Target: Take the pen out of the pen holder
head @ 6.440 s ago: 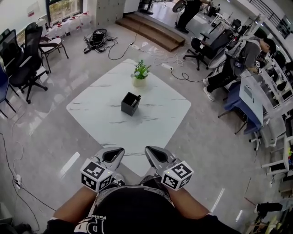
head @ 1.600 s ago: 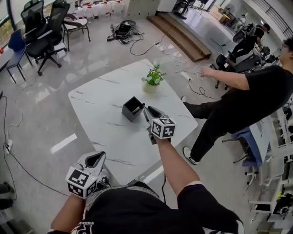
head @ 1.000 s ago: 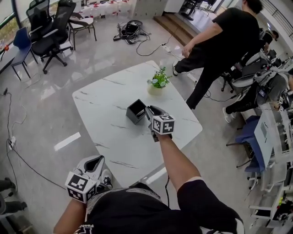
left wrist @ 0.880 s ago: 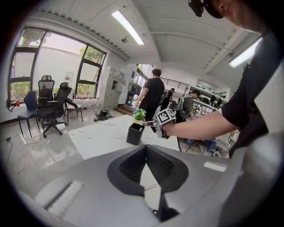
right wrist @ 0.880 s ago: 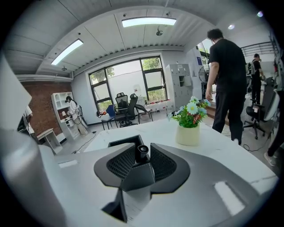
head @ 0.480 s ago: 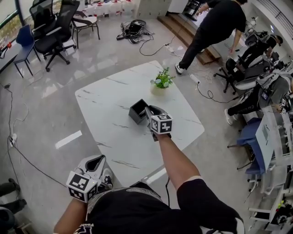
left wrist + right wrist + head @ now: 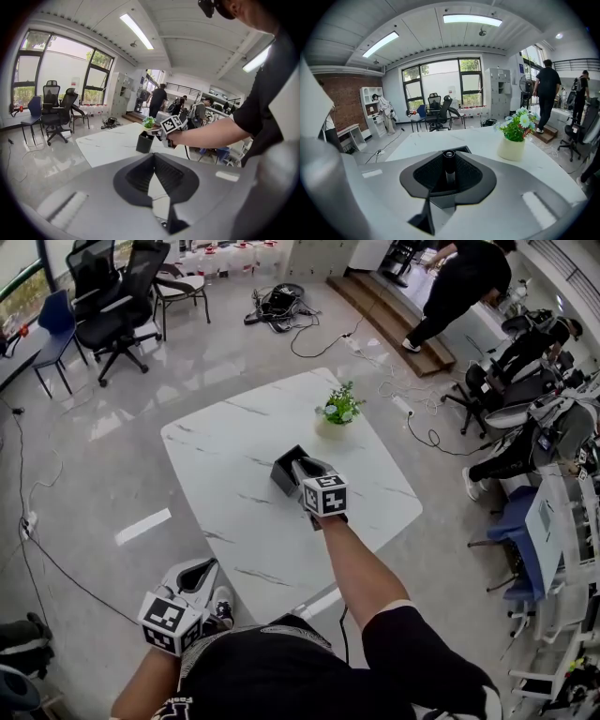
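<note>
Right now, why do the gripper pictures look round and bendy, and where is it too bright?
Both gripper views are fisheye: black corners, bent lines. Right gripper view: the ceiling lights glare white, the pen looks sharp. Left gripper view: the windows wash out. Head view: the glossy floor shows pale reflections.
</note>
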A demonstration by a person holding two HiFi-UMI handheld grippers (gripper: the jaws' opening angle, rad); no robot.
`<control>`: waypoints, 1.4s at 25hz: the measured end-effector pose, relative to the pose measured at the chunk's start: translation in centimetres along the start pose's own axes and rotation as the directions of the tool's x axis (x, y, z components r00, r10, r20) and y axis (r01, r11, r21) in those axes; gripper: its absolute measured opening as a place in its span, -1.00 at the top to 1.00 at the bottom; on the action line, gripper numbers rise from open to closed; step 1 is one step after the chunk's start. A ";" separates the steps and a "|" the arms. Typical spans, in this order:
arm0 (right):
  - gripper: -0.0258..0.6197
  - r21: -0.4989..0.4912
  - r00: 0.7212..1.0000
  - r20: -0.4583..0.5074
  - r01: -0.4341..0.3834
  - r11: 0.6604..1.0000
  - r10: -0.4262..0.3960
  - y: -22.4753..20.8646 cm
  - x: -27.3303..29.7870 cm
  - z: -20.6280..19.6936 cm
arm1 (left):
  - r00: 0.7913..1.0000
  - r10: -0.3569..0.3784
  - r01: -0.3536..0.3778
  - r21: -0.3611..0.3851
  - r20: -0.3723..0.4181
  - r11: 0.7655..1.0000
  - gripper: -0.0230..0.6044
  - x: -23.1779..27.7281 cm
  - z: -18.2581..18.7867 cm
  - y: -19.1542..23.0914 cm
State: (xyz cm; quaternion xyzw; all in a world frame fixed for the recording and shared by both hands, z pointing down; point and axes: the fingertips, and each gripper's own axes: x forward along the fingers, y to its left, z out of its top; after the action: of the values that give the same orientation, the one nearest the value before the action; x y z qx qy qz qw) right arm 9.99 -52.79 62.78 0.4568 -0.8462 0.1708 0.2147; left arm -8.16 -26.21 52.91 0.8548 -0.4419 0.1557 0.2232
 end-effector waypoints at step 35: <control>0.71 0.064 0.968 0.246 0.030 0.997 -0.045 4.5 -17.0 10.9 | 0.984 -0.150 0.141 0.091 0.097 0.986 0.75 1.6 4.1 -1.1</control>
State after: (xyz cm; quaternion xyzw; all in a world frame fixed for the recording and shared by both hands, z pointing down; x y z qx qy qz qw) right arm 12.20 -43.85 44.25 0.4966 -0.8521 0.1337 0.0969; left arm -6.06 -28.87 49.84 0.9004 -0.3822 0.1126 0.1746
